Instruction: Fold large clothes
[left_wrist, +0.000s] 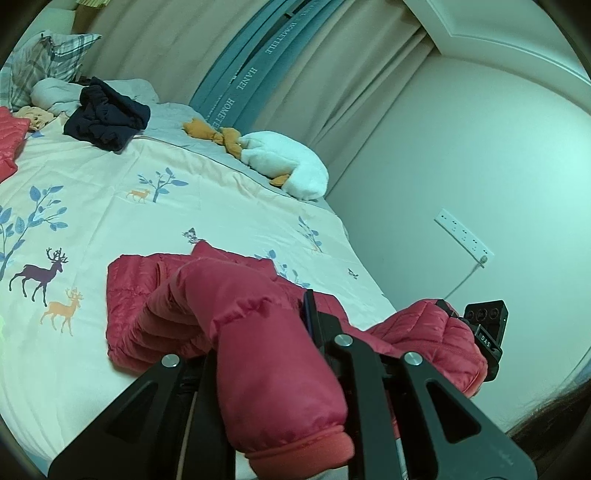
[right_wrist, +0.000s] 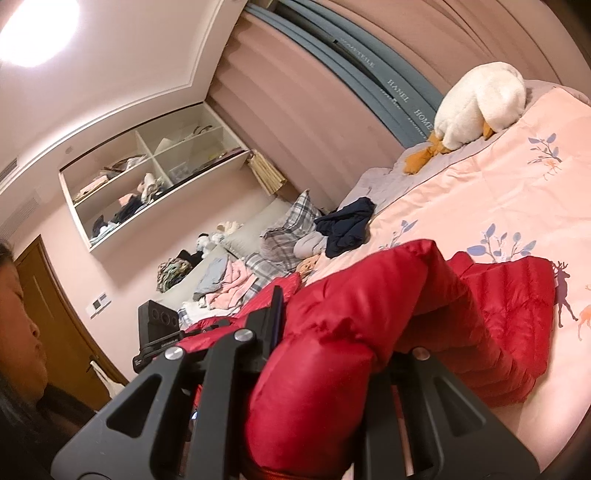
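On the deer-print bedspread (left_wrist: 110, 206) the red jacket's (left_wrist: 140, 295) body lies ahead of my left gripper (left_wrist: 258, 354) and right gripper (right_wrist: 325, 354), each clamped on a sleeve.

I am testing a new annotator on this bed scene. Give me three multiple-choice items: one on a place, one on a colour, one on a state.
1. Where does the plush goose lie?
A. on the bed by the curtain
B. on the floor
C. in the wall shelf

2. What colour is the puffer jacket?
A. navy
B. red
C. white

3. How does the left gripper stand?
A. open above the bed
B. shut on nothing
C. shut on the jacket's sleeve

Key: 1 A, it rests at the bed's far edge against the curtain; 2 B, its quilted fabric is red; 3 C, the sleeve runs between its jaws.
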